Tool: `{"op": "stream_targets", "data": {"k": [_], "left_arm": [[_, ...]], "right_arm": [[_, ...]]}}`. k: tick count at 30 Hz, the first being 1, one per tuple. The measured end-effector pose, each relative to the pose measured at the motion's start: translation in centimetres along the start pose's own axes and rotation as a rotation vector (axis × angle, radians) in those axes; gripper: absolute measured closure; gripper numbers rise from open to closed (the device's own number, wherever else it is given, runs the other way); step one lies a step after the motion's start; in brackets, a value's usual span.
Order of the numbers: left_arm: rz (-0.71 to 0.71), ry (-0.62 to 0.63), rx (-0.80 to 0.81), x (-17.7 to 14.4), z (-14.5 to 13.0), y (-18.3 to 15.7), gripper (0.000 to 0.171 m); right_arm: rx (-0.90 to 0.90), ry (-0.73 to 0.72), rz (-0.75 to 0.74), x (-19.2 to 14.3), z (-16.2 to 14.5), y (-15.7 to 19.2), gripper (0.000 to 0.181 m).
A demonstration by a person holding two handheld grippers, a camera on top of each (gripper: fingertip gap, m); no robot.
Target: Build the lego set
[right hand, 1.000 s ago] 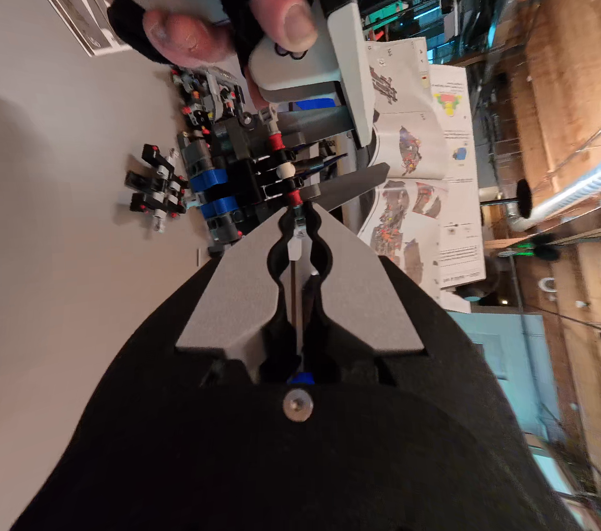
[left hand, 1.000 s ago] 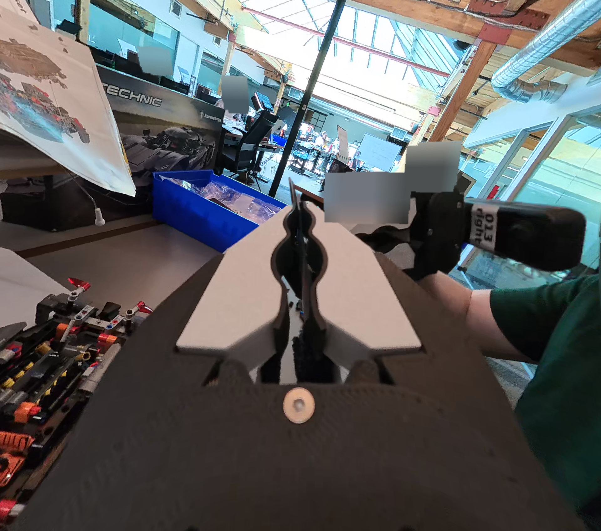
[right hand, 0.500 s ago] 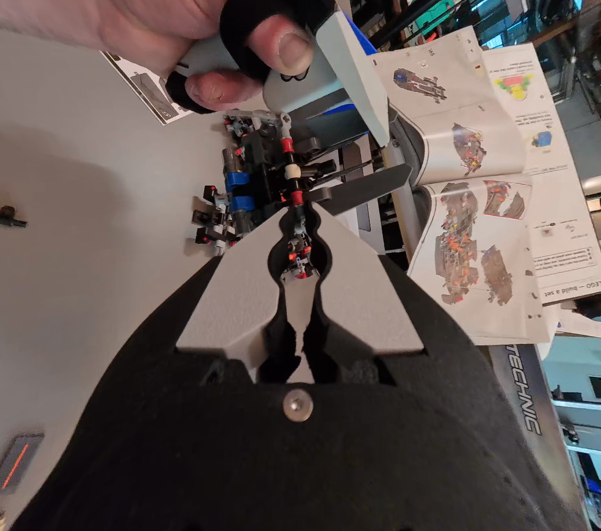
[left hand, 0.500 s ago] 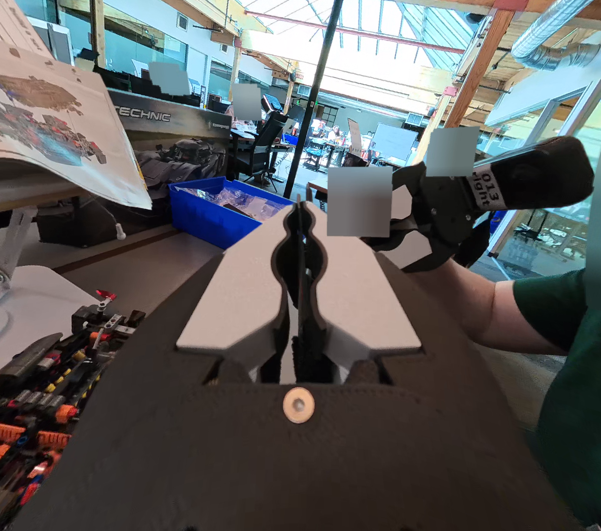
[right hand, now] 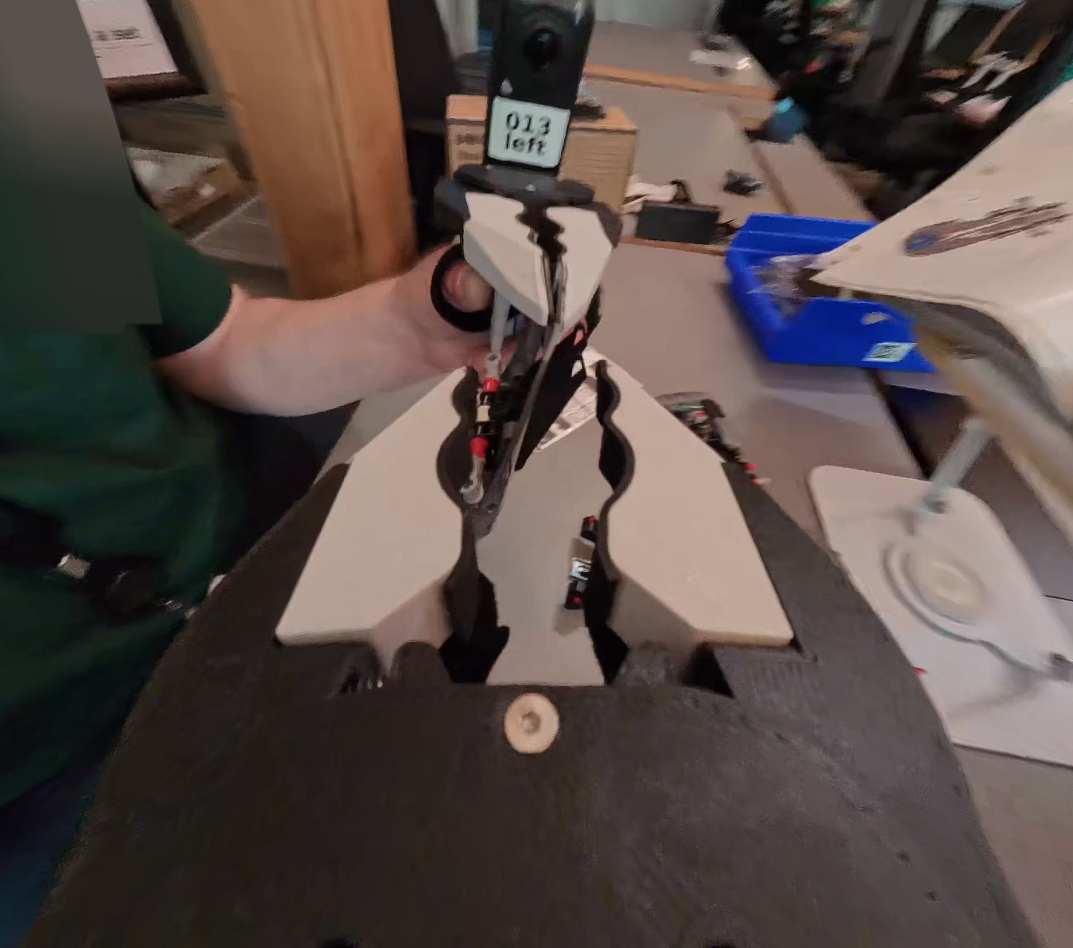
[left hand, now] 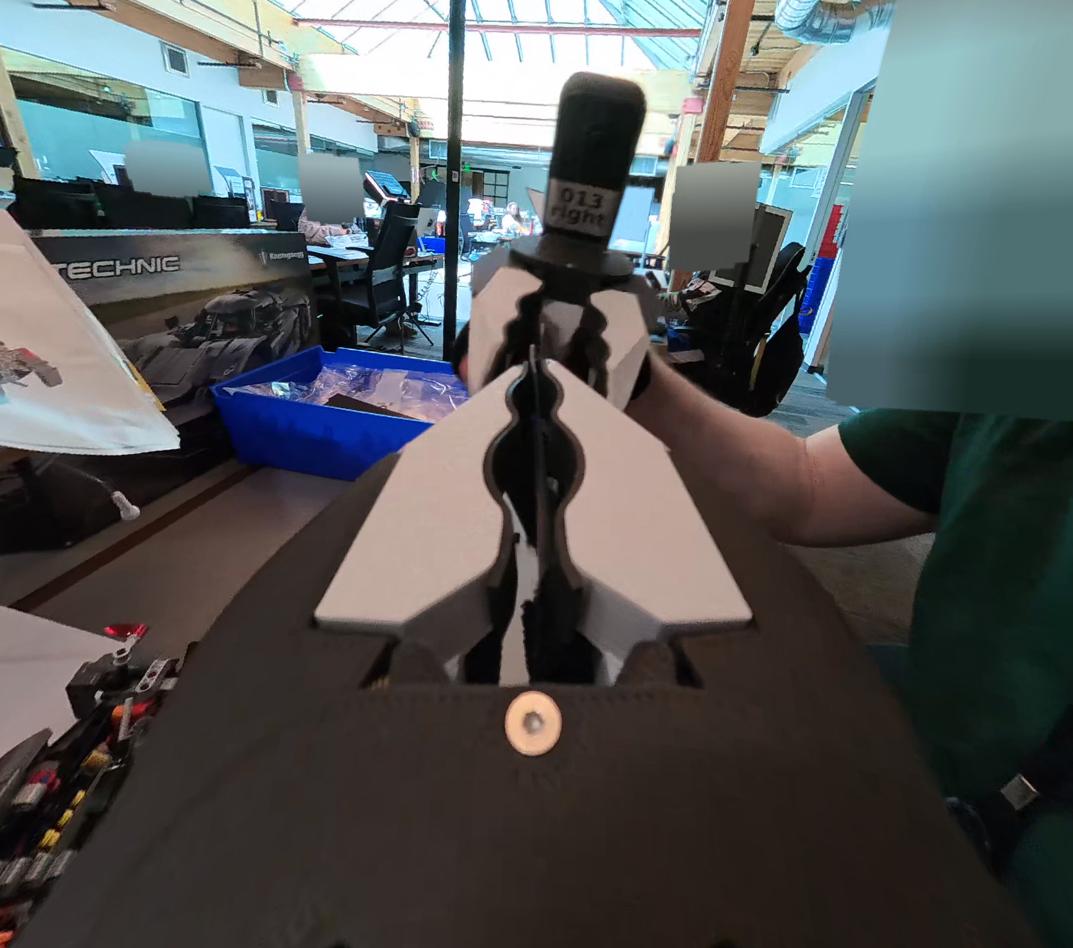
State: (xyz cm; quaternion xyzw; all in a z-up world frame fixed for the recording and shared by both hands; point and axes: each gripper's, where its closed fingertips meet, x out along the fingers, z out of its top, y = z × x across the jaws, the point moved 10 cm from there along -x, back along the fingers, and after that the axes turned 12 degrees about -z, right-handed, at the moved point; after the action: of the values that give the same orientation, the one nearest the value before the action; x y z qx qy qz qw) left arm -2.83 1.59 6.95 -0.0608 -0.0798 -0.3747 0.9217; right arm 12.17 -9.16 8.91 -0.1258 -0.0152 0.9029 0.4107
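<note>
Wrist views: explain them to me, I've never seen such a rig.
There is no robot here: a person holds a two-finger gripper in each hand, each with a camera looking along its fingers. The left wrist view looks over the left gripper, shut on a thin black Lego sub-assembly with a grey rod and red bushes. The right wrist view looks over the right gripper, open, its fingers either side of that piece. On the table are a blue bin of bagged parts, the Lego box, an instruction booklet on a stand and the partly built model.
</note>
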Motion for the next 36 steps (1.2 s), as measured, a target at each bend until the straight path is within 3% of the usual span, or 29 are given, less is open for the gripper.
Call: {"op": "stream_targets", "data": {"k": [3,6,20,27,32,36], "left_arm": [[-0.043,-0.014,-0.014,-0.2,0.0,-0.1,0.171],[-0.066,-0.037,-0.032,-0.6,0.0,-0.1,0.171],[-0.030,-0.111,-0.087,-0.3,0.0,0.8,0.171],[0.042,-0.028,-0.001,0.1,0.2,0.5,0.171],[0.139,0.084,0.093,0.5,0.5,-0.2,0.171],[0.154,0.146,0.136,0.9,0.7,-0.4,0.171]], "right_arm": [[0.044,0.048,0.112,1.4,-1.0,-0.3,0.156],[0.052,-0.039,0.120,1.3,-1.0,-0.4,0.163],[0.004,-0.218,0.016,0.0,-1.7,-0.4,0.166],[0.182,-0.214,0.001,-0.6,-1.9,-1.5,0.163],[0.025,-0.135,-0.153,-2.5,-0.2,-0.8,0.156],[-0.123,0.044,-0.223,-2.7,2.2,0.1,0.137]]}}
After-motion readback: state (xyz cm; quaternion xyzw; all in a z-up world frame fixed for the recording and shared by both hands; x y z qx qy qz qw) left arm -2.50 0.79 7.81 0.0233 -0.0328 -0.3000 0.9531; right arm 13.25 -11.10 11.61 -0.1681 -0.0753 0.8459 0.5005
